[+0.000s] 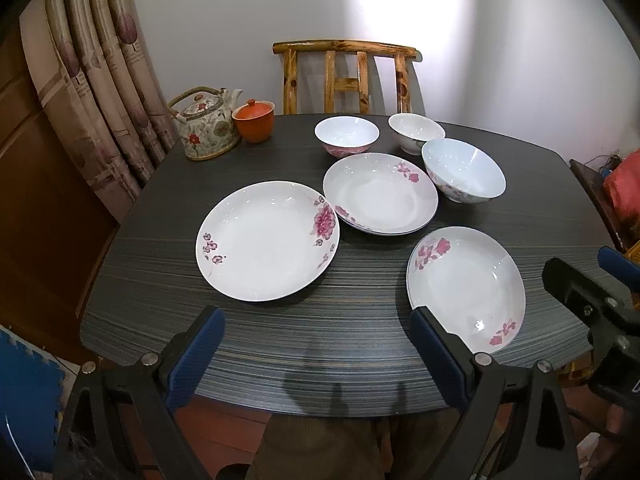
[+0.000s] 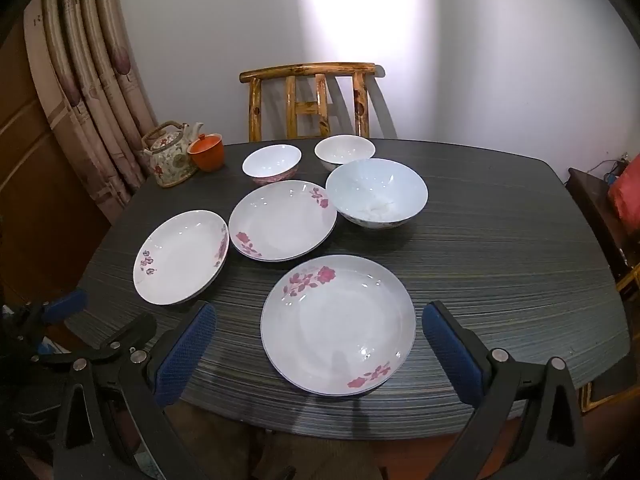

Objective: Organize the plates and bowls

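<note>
Three white plates with pink flowers lie on the dark striped table [image 1: 360, 344]: a left plate [image 1: 267, 240], a middle plate [image 1: 380, 194] that seems to rest on another, and a near right plate [image 1: 466, 288]. Behind them stand a small pink-sided bowl [image 1: 346, 136], a small white bowl [image 1: 416, 132] and a large pale bowl [image 1: 464, 170]. My left gripper [image 1: 316, 320] hovers open over the table's front edge, between the left and right plates. My right gripper [image 2: 320, 312] is open above the near plate [image 2: 338, 326], with nothing between its pads.
A flowered teapot [image 1: 206, 128] and an orange lidded cup [image 1: 254, 120] stand at the back left corner. A wooden chair [image 1: 346, 76] is behind the table, curtains [image 1: 100, 80] at the left. The table's right half [image 2: 500, 260] is bare.
</note>
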Demonstrator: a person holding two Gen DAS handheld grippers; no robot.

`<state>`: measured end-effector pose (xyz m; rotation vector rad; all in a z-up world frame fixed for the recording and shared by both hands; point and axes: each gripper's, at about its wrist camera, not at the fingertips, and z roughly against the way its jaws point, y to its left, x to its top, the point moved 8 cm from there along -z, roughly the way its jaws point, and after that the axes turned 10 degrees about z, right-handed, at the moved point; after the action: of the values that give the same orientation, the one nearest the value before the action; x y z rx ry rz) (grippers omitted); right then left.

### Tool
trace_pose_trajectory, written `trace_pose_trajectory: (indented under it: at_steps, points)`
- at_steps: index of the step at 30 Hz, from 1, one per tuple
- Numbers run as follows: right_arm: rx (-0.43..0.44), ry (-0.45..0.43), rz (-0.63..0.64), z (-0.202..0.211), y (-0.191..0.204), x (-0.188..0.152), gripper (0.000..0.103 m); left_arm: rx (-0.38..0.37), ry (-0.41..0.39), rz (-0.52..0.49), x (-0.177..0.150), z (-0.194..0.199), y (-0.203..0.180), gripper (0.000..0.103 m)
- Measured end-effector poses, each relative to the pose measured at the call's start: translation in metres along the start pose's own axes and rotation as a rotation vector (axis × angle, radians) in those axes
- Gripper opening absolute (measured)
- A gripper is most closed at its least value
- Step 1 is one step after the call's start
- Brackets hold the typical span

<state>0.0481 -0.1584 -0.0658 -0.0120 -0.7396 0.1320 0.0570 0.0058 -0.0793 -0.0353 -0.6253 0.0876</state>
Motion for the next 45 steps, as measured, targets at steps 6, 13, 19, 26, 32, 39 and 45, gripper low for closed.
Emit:
trace_pose_trajectory:
  at_steps: [6, 13, 19, 26, 32, 39, 45]
  points:
    - [0.007, -0.002, 0.000, -0.0002, 0.0011, 0.0001, 0.102, 0.000, -0.001, -0.002, -0.0002, -0.0008, -0.0009, 0.096]
    - [0.004, 0.000, 0.003, 0.0019, 0.0012, -0.0008, 0.102, -0.005, 0.002, -0.005, -0.0034, -0.0007, -0.0005, 0.096]
    - [0.008, 0.003, 0.002, 0.0011, 0.0007, -0.0012, 0.102, -0.004, 0.007, -0.009, -0.0054, -0.0014, -0.0002, 0.096]
    - [0.010, 0.010, 0.004, -0.0004, 0.0029, -0.0025, 0.102, -0.003, 0.018, -0.014, -0.0069, -0.0029, -0.0014, 0.096]
    - [0.009, 0.014, 0.001, -0.0008, 0.0024, -0.0036, 0.102, -0.005, 0.031, -0.015, -0.0072, -0.0054, -0.0021, 0.096]
    - [0.014, 0.022, -0.002, -0.0026, 0.0023, -0.0057, 0.102, -0.006, 0.040, -0.017, -0.0072, -0.0069, -0.0019, 0.096]
    - [0.014, 0.028, -0.005, -0.0037, 0.0011, -0.0055, 0.102, -0.005, 0.044, -0.017, -0.0085, -0.0082, -0.0017, 0.096]
